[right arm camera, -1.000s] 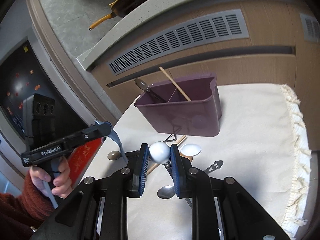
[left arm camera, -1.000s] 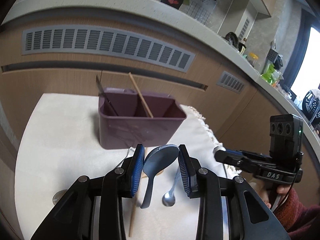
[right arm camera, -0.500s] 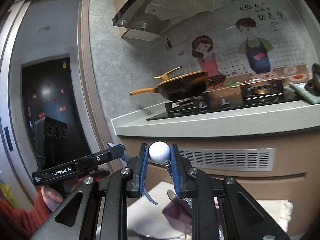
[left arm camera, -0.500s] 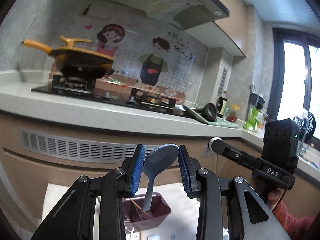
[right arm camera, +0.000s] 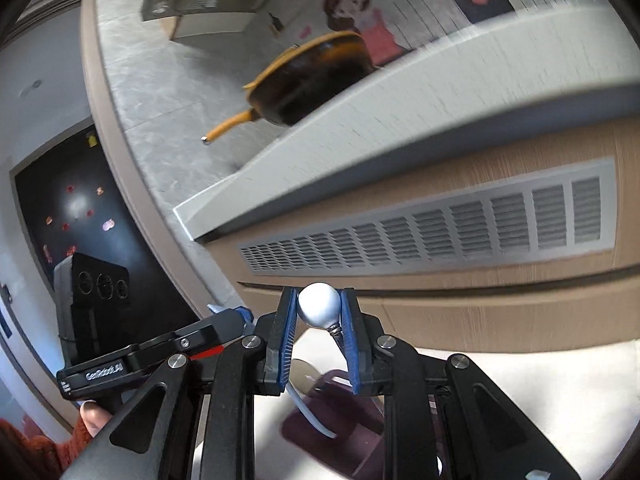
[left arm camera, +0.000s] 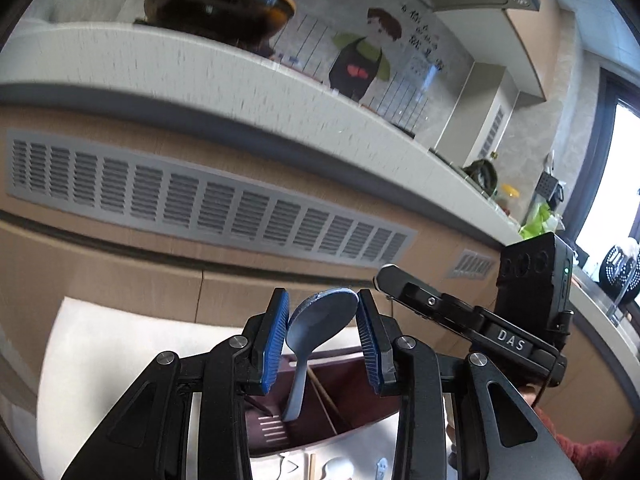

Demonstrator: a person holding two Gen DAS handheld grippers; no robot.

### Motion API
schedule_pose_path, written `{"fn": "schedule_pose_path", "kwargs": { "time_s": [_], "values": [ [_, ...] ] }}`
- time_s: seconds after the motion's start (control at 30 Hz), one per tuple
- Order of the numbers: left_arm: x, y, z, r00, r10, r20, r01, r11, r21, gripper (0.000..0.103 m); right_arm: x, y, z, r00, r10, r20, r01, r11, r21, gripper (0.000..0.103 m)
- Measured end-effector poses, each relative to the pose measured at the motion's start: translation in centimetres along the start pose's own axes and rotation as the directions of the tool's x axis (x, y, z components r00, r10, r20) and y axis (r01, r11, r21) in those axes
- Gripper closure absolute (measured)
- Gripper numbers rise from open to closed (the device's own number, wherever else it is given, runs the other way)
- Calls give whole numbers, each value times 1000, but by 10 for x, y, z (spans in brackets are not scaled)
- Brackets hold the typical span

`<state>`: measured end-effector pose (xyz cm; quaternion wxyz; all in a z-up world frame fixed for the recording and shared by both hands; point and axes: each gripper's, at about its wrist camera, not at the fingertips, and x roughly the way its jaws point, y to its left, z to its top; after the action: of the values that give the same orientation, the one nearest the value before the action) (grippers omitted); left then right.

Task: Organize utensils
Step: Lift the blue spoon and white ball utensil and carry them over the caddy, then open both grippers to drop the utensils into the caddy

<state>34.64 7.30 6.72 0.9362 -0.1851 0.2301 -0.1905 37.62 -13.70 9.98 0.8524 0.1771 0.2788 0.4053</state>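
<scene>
My left gripper (left arm camera: 322, 336) is shut on a blue-grey spoon (left arm camera: 320, 316), held by its bowl; the handle hangs down into the purple utensil holder (left arm camera: 348, 408) below. A wooden chopstick (left arm camera: 324, 400) leans inside the holder. My right gripper (right arm camera: 318, 336) is shut on a utensil with a white round end (right arm camera: 318, 307); its metal neck runs down behind the right pad. The holder (right arm camera: 332, 428) shows blurred beneath it, with the blue-grey spoon's handle (right arm camera: 310, 412) reaching into it. The left gripper's body (right arm camera: 152, 352) is at the left of the right wrist view.
The holder stands on a white cloth (left arm camera: 120, 344) on a table before a wooden counter front with grey vents (left arm camera: 200, 208). A white spoon (left arm camera: 338, 470) and a chopstick end (left arm camera: 311, 466) lie on the cloth near me. The right gripper's body (left arm camera: 480, 328) is close on the right.
Both grippers lifted their utensils off the cloth, tilted up toward the kitchen, then came back down over the holder. The blue-grey spoon's handle now hangs inside it.
</scene>
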Motion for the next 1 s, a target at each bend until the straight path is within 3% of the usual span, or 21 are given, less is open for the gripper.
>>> {"fn": "schedule_pose_path", "kwargs": {
  "time_s": [0.13, 0.2, 0.3, 0.5, 0.6, 0.7, 0.9, 1.0],
  "values": [
    [23, 5, -13, 998, 16, -63, -18, 1000, -20, 68, 8, -15, -11, 1000, -23, -7, 23, 1000, 6, 82],
    [33, 6, -20, 995, 37, -89, -38, 999, -10, 68, 13, -23, -18, 998, -25, -54, 25, 1000, 6, 80],
    [38, 0, -30, 993, 61, -104, -60, 998, 5, 68, 11, -27, -28, 988, -120, -97, 119, 993, -21, 79],
    [7, -6, -31, 993, 99, -65, -100, 995, -19, 63, -38, 0, -36, 966, -252, -59, 240, 958, -158, 79],
    [-14, -3, -41, 988, 140, -68, -142, 989, -29, 62, -63, 14, -49, 942, -327, -73, 303, 925, -231, 79],
    [-31, 3, -59, 979, 183, -89, -188, 981, -48, 62, -76, 14, -71, 910, -387, -146, 342, 903, -260, 79],
    [-49, 14, -112, 956, 242, -166, -252, 967, -38, 62, -83, -10, -138, 839, -421, -345, 366, 905, -215, 79],
    [-45, 23, -139, 931, 284, -228, -295, 955, -17, 62, -78, -18, -167, 801, -440, -405, 384, 898, -216, 79]
  ]
}}
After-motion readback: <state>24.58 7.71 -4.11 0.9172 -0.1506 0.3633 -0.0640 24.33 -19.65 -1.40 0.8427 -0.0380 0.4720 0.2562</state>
